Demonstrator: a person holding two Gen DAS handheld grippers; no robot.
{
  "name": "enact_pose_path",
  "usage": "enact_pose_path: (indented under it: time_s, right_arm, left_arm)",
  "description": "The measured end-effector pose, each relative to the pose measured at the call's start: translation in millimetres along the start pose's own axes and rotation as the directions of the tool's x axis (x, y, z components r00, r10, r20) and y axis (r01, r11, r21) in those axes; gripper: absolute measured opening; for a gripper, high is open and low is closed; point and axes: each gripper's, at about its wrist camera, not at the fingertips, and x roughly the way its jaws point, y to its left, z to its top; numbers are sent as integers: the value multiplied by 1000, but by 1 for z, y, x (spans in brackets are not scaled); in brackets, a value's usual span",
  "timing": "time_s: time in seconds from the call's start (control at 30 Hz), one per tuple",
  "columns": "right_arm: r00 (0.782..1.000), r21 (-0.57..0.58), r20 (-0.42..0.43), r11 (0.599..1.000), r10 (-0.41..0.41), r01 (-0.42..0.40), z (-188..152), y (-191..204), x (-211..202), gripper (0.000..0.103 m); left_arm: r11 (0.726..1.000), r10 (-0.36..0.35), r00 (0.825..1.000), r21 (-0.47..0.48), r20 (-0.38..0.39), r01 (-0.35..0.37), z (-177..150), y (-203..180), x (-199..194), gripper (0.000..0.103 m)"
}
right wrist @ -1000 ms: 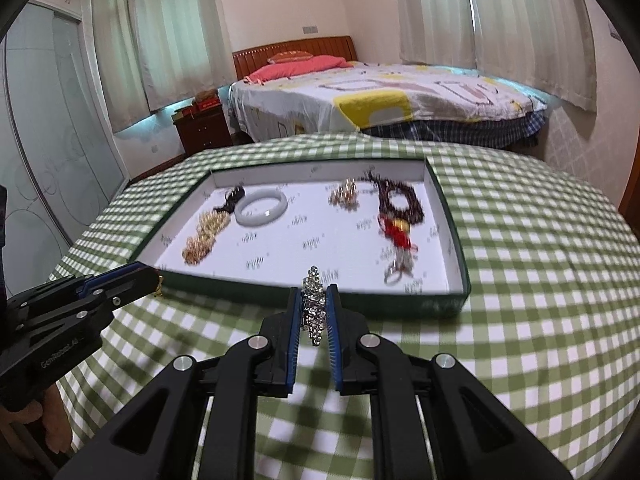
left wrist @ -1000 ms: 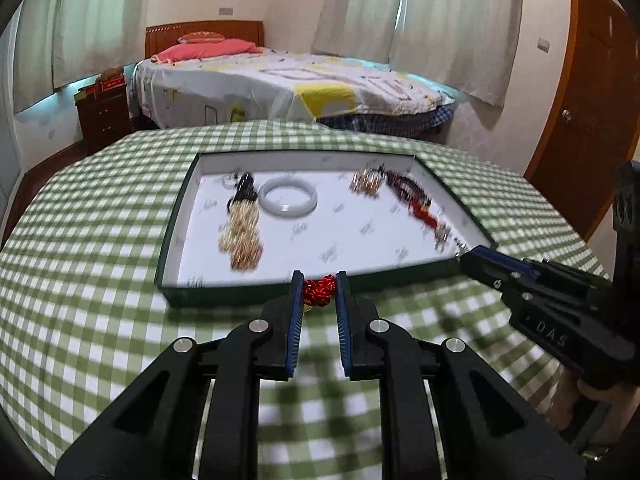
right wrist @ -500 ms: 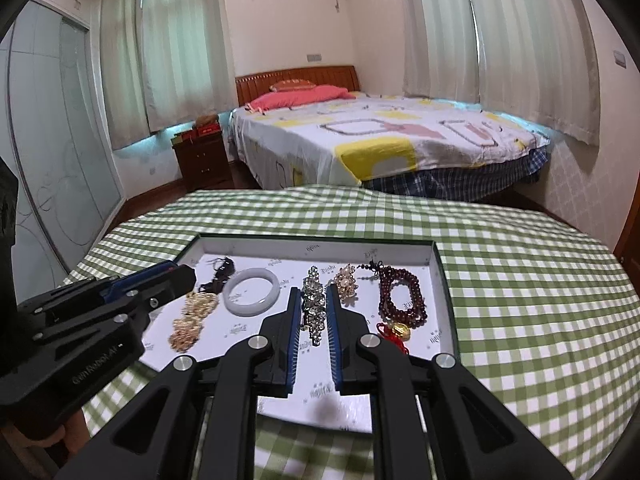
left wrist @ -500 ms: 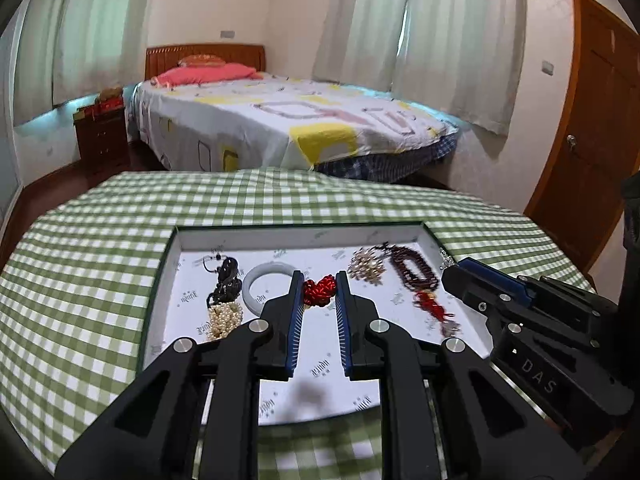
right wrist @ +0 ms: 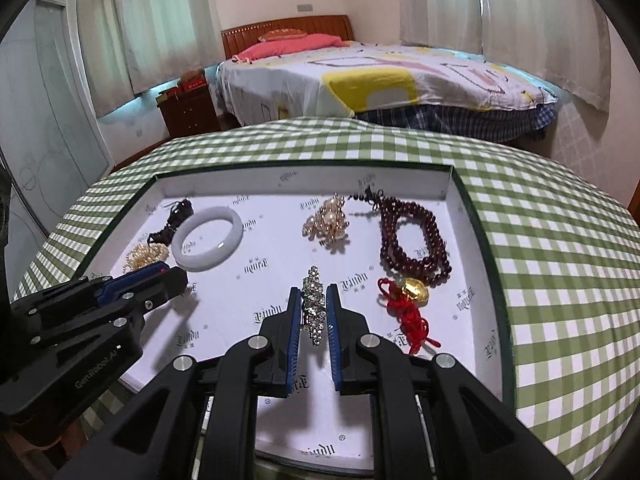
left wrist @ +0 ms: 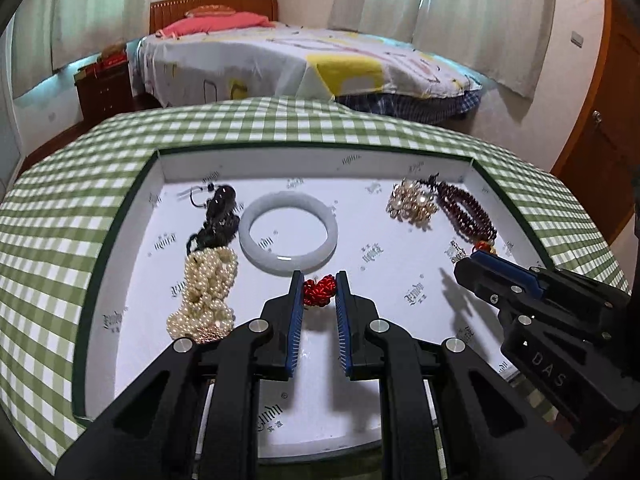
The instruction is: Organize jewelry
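Bedroom; round table under a green checked cloth [left wrist: 280, 120], bearing a shallow white-lined tray [left wrist: 120, 216].

Left wrist view: left gripper [left wrist: 318, 292], jaws narrow, pinching a red knotted ornament [left wrist: 318, 290] above the tray floor, just in front of the pale jade bangle [left wrist: 288, 230]. Pearl strands [left wrist: 206, 292] lie to its left, a gold-and-pearl cluster [left wrist: 412, 204] farther right.

Right wrist view: right gripper [right wrist: 314, 308], jaws narrow, clamped on a rhinestone piece [right wrist: 313, 304], over bare lining between the bangle and the dark red bead strand [right wrist: 412, 244] with its gold charm and red tassel [right wrist: 408, 300].

Advice: lower each piece onto open lining before releasing; keep the ornament off the bangle, and the rhinestones clear of the tassel cords, which would likely snag.
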Motion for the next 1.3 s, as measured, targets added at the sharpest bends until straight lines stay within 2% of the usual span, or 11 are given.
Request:
enact_pose_path:
  time_s: [0.27,0.43,0.57,0.8,1.07,1.3]
  right_arm:
    - [999,-1,-37,1000,2,-2,-1,-1,4,13]
    - [999,2,-49,1000,3,-2,-1,-1,6,15]
    - [999,2,-44,1000,-3,3,-1,-1,6,28]
    - [1000,4,-30,1000,-7,7,-3,-2,1,42]
    - [1000,32,-4,999,-26,26,-7,-7,-12,70]
    - [998,38,21,998,-51,50,-8,-7,-25,80]
  left_arm:
    - [1000,-12,999,0,-51,12,0,0,10,20]
    - [1000,-14,998,-21,-59,12,-1,4,11,39]
    - [1000,-8,998,-22,-57,7,-3,5,8,47]
    - [1000,5,999,-28,-45,-6,-7,10,0,64]
    - [999,28,1000,-41,-1,-28,-10,15,-19,82]
    - [996,60,997,-61,41,-58,-12,21,-36,94]
